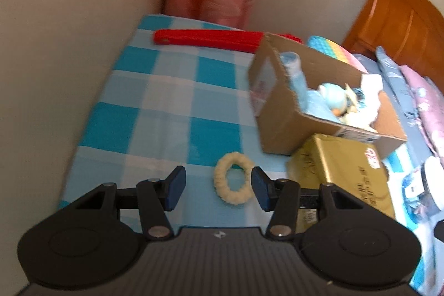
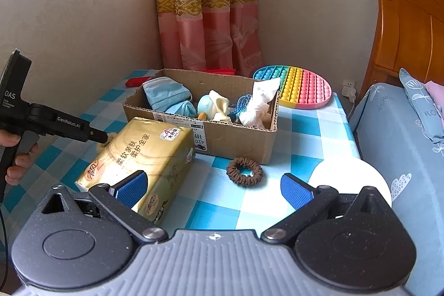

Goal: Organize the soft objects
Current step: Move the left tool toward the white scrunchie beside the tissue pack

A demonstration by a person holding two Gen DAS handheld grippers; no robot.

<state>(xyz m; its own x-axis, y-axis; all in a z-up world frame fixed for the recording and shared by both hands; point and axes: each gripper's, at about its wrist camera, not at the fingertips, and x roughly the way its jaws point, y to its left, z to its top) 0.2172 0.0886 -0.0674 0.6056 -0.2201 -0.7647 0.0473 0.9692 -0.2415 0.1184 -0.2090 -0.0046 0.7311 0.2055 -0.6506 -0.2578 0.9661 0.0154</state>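
A cream fluffy scrunchie point(image 1: 234, 179) lies on the blue checked cloth, just ahead of my open left gripper point(image 1: 219, 185), close to its right finger. A cardboard box point(image 1: 280, 126) holds face masks, a blue plush toy and white cloth; it also shows in the right wrist view point(image 2: 238, 138). A brown scrunchie point(image 2: 244, 171) lies in front of the box, ahead of my open, empty right gripper point(image 2: 215, 189). A gold tissue pack point(image 2: 141, 157) lies left of it, also seen in the left wrist view point(image 1: 341, 171). The left gripper point(image 2: 102, 137) reaches behind the pack.
A red flat item point(image 1: 208, 40) lies at the table's back. A rainbow pop-it disc point(image 2: 299, 89) sits behind the box. A white round object point(image 2: 349, 179) is at the right edge. A bed point(image 2: 402, 143) with a wooden headboard stands right; walls and a pink curtain point(image 2: 208, 18) are behind.
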